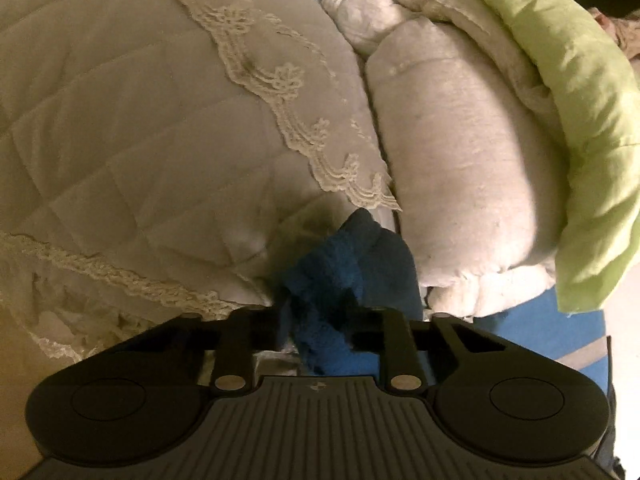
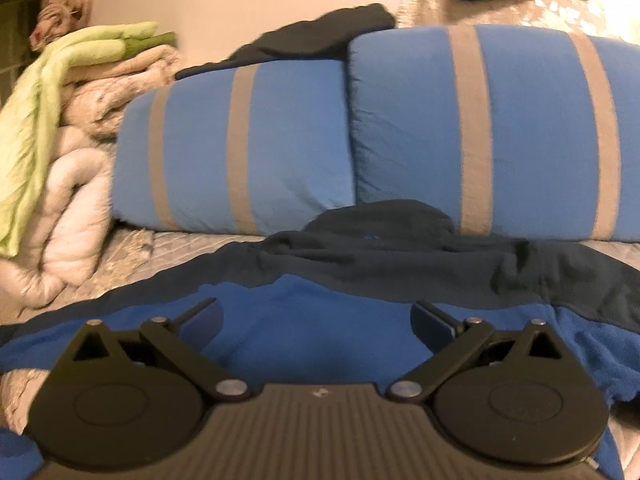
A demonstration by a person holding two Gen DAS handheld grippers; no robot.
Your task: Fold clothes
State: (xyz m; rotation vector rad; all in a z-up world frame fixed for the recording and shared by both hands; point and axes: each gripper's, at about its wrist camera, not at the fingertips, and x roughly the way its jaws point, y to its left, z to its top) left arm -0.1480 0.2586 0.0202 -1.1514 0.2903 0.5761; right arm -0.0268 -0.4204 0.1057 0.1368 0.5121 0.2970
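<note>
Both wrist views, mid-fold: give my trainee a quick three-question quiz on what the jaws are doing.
1. True or false: the left gripper is shut on blue fleece fabric.
2. The right gripper is: A open above the blue fleece garment; B shut on a striped blue pillow.
3. What colour is the thin cloth draped on the white comforter pile?
Key: 1 true; 2 A; 3 light green.
</note>
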